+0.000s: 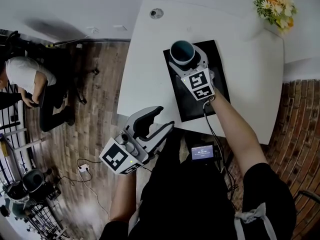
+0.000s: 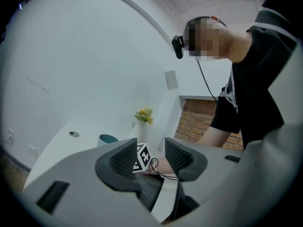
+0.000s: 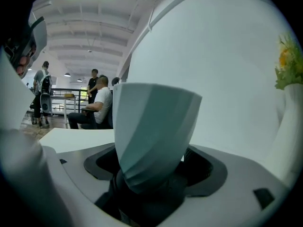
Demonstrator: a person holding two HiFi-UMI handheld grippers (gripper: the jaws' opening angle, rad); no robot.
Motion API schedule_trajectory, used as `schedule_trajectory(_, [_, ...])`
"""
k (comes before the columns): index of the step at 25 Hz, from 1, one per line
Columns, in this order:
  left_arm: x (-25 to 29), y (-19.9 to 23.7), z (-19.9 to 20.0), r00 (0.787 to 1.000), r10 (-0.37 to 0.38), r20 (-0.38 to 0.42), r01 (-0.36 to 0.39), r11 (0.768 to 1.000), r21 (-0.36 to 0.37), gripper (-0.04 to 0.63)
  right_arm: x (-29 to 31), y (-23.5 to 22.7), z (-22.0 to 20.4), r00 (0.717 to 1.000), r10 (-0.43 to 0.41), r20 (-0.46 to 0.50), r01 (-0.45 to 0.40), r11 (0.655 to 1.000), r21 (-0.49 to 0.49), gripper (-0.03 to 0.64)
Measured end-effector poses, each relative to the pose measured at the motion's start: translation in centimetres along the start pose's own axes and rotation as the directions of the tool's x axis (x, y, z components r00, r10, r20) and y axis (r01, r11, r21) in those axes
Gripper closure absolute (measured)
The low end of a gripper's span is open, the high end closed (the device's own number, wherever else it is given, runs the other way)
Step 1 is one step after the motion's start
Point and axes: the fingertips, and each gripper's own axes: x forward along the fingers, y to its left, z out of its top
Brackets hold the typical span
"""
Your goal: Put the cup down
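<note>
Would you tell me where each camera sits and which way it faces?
Head view: on the person's head, facing steeply down at the white table; both forearms show.
Left gripper view: on the left gripper, facing the person's torso; open jaws show.
Right gripper view: on the right gripper, facing the white wall; jaws gripping the cup show.
Shared: all three show the flowers.

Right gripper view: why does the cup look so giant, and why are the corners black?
Right gripper view: the cup sits right up against the wide-angle lens, so it looms huge and fills the middle, and the lens's round picture leaves dark corners. Head view: the same cup looks small, seen from higher up.
</note>
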Motion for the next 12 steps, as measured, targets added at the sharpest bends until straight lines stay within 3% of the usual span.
schedule_trajectory(5, [-0.3, -0.7, 0.0, 1.000, -0.005, 0.009, 0.005, 1.000, -0.003, 0.407, -0.9, 0.0, 0.1, 1.000, 0.027, 0.003, -0.027, 0.996, 0.080, 0.170])
schedule_trajectory(12, [-0.1, -2.3, -0.3, 0.999, -0.030, 0.017, 0.030, 0.999, 0.011, 0.407, -4.2, -0.5, 0.3, 1.000, 0.028, 0.012, -0.029, 0.992, 0.123, 0.170])
